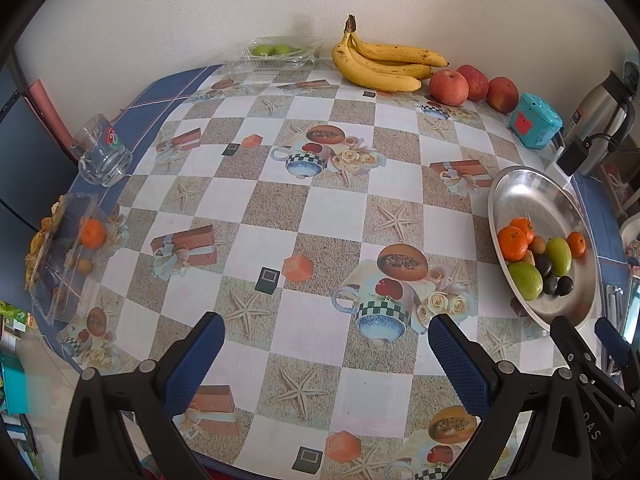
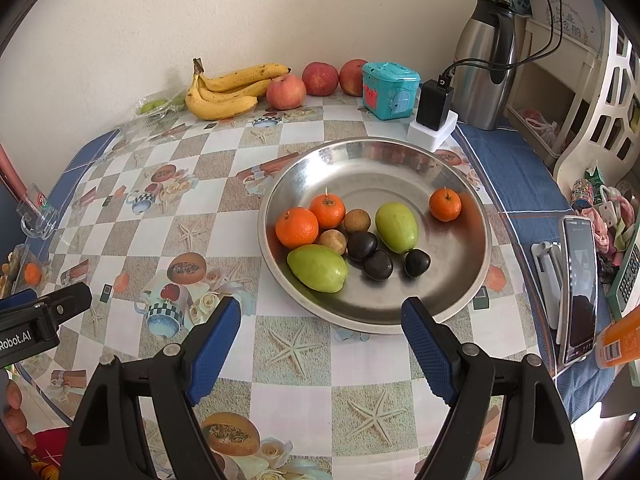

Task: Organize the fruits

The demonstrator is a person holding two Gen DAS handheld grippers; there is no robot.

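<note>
A steel bowl (image 2: 452, 280) holds three tangerines (image 2: 297, 227), two green fruits (image 2: 318, 268), two brown longans (image 2: 357, 220) and three dark fruits (image 2: 377, 265). It shows at the right in the left wrist view (image 1: 520, 188). My right gripper (image 2: 322, 312) is open and empty, just in front of the bowl. My left gripper (image 1: 326, 328) is open and empty over the table's middle. A clear plastic box (image 1: 64, 256) at the left edge holds a tangerine (image 1: 92, 233). Bananas (image 2: 224, 92) and three apples (image 2: 286, 92) lie by the wall.
A glass mug (image 1: 102, 152) stands at the left. A clear tray with green fruits (image 1: 276, 51) sits at the back. A teal box (image 2: 390, 90), a charger (image 2: 434, 106), a steel flask (image 2: 486, 64) and a phone (image 2: 578, 288) are at the right.
</note>
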